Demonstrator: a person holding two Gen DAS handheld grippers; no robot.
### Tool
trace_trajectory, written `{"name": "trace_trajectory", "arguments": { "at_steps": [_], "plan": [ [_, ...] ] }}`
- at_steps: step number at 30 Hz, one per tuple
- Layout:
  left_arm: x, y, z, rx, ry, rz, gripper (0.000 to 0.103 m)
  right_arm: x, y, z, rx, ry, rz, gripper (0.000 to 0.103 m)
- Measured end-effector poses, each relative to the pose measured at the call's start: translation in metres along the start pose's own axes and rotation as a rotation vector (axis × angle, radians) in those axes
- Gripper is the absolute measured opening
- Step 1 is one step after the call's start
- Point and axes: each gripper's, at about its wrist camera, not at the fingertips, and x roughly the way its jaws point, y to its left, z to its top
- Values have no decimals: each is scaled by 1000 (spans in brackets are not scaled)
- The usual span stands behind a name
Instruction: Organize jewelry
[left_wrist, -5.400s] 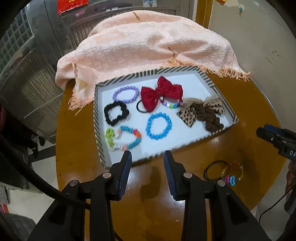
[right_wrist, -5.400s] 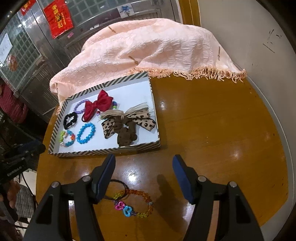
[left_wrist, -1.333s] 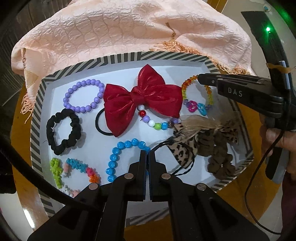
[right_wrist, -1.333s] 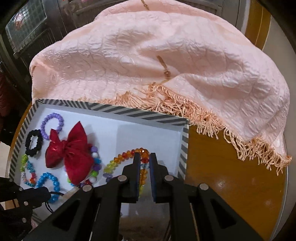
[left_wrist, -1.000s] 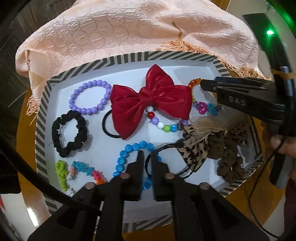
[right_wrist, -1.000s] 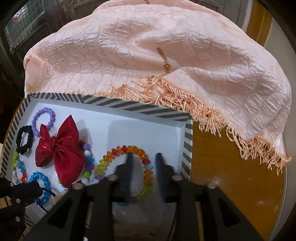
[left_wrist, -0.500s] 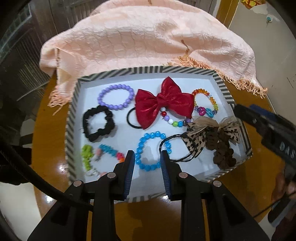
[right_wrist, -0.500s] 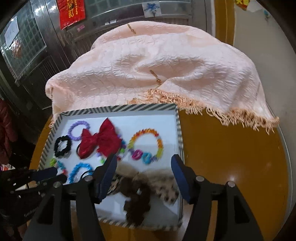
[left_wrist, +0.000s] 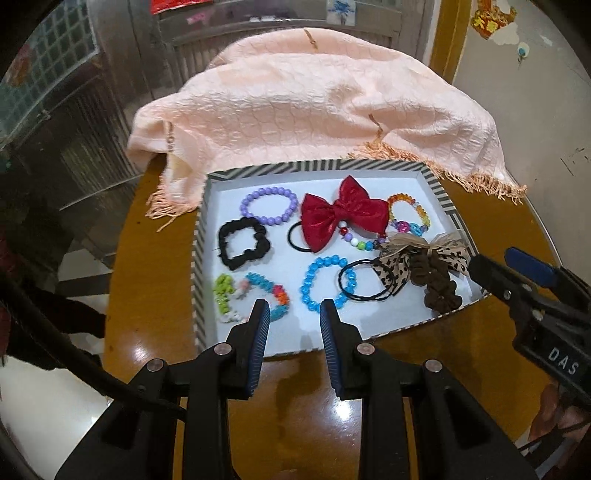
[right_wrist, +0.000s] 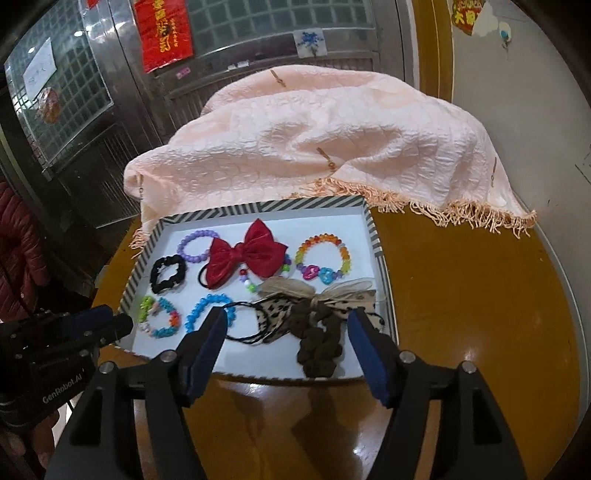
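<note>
Left wrist view, L to R: striped tray (left_wrist: 197, 258) sits on the round wooden table (left_wrist: 147, 280), w/ a peach cloth (left_wrist: 314, 107) bunched behind its far rim. Inside, far-left a purple bead bracelet (left_wrist: 269, 205), below it a black scrunchie (left_wrist: 242, 248); near-left a multicolour bead bracelet (left_wrist: 251, 299). Centre: red bow (left_wrist: 341, 212), blue bead bracelet (left_wrist: 325, 282) nearer, and a thin black hair tie (left_wrist: 364, 284) overlapping its right side. Right: rainbow bracelet w/ heart charms (left_wrist: 408, 218) at the far-right corner, leopard bow w/ brown scrunchie (left_wrist: 432, 271) nearer.

Step, as I read it: every piece in sight lies inside the tray; no loose item shows on the bare wood in either view. So this looks like the end of a drop-off, task prob. near done. Next move calls for little: check the table for stragglers, else park both tools clear of the tray w/o snagging the hair tie.

Pose: left gripper (left_wrist: 291, 314) hangs above the tray's near edge, tilted steeply down, jaws parted, nothing between them. Right gripper (right_wrist: 286, 325) comes in over the near-right corner, also angled down; its jaws are opening, wide apart, empty – the leopard bow only shows through the gap, not gripped.
</note>
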Motion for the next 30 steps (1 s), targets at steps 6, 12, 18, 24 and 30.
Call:
{"name": "trace_trajectory", "arguments": {
  "at_steps": [6,12,18,24,30],
  "plan": [
    [-17,-3,-7,27,-47,23,21,-12,12,-11,-18,-16,7,72],
    [-27,-3,-12,18,-70,29,22,-19,14,-16,-22,-23,10,72],
    [-33,-5,-14,18,-89,36,22,-21,11,-18,-16,-14,11,73],
    [-34,-9,-14,25,-89,38,22,-22,10,-18,-23,-12,14,73],
    [-34,-11,-14,24,-88,38,22,-20,10,-18,-30,-4,17,73]
  ]
}}
